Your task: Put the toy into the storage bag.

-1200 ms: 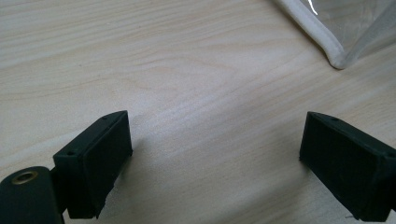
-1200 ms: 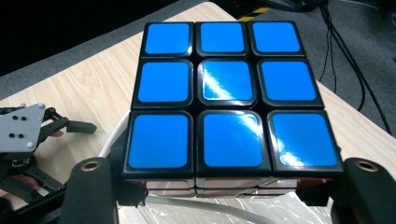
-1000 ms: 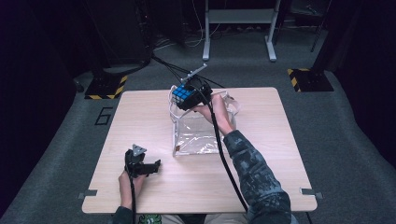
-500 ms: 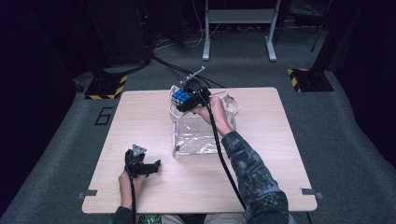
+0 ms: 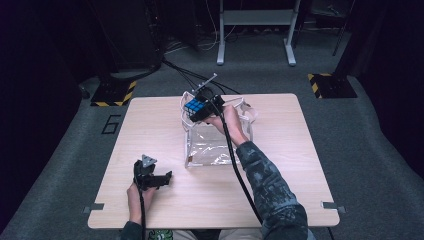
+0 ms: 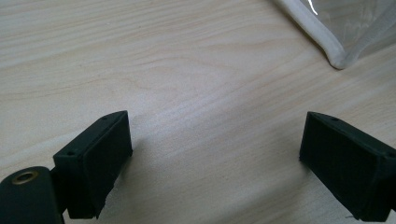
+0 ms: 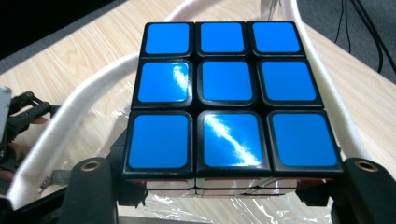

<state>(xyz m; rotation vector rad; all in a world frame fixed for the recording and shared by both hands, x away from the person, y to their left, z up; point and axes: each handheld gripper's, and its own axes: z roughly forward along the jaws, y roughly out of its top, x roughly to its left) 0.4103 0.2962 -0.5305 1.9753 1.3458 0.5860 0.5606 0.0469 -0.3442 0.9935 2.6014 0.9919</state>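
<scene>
A puzzle cube with its blue face upward is gripped between the jaws of the right tool, which are closed on its sides; in the right gripper view the cube is seen held above crinkled clear plastic, with white straps curving past it on both sides. The cube is held over the far end of a clear plastic bag that lies near the middle of the worktop, towards the far edge, so the bag's white trim and looped handles are crowded closely around the cube and the right hand. A thick black cable is trailed from the right tool back over the bag towards the near edge. The left tool is rested near the near-left corner, well apart from the cube, with its jaws spread wide and nothing between them; in the left gripper view only bare wood lies between the jaws, and a corner of the bag is seen beyond them.
</scene>
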